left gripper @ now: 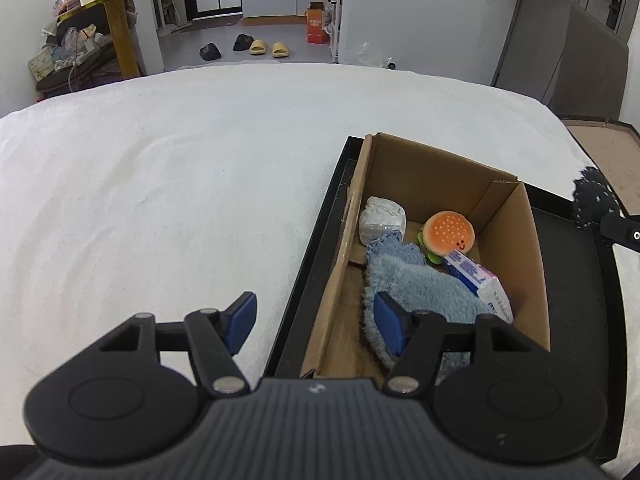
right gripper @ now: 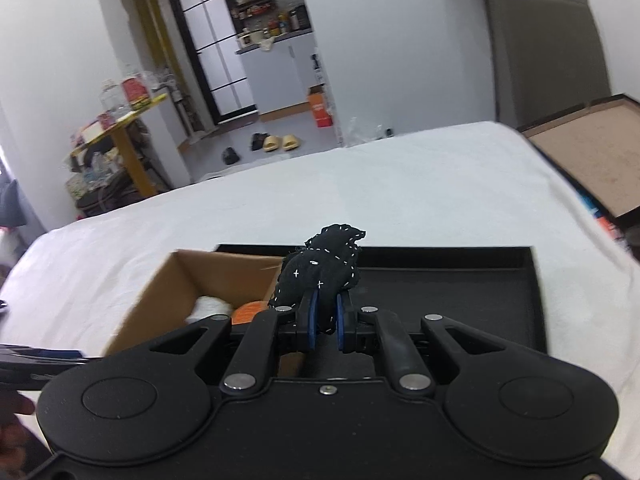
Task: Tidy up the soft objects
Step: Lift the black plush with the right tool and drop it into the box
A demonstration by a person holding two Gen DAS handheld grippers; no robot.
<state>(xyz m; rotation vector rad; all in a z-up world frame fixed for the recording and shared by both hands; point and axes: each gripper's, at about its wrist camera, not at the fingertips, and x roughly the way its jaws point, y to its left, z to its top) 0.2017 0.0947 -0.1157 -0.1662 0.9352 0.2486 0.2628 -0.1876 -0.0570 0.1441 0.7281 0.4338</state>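
A cardboard box (left gripper: 508, 236) stands in a black tray (left gripper: 308, 256) on the white bed. Inside it lie a fuzzy blue cloth (left gripper: 420, 292), a plush burger (left gripper: 449, 233), a white wrapped bundle (left gripper: 381, 218) and a tissue pack (left gripper: 480, 280). My left gripper (left gripper: 316, 322) is open over the box's near left wall, with nothing between its fingers. My right gripper (right gripper: 325, 320) is shut on a black cloth with white stitching (right gripper: 320, 272), lifted above the tray (right gripper: 460, 276) beside the box (right gripper: 160, 296). That same black cloth (left gripper: 592, 200) shows at the right edge of the left wrist view.
The white bed (left gripper: 180, 200) spreads wide to the left of the tray. A brown board (right gripper: 588, 156) lies at the bed's right side. Slippers (left gripper: 264, 46), an orange carton (left gripper: 316, 24) and a cluttered yellow table (left gripper: 116, 12) stand on the floor beyond.
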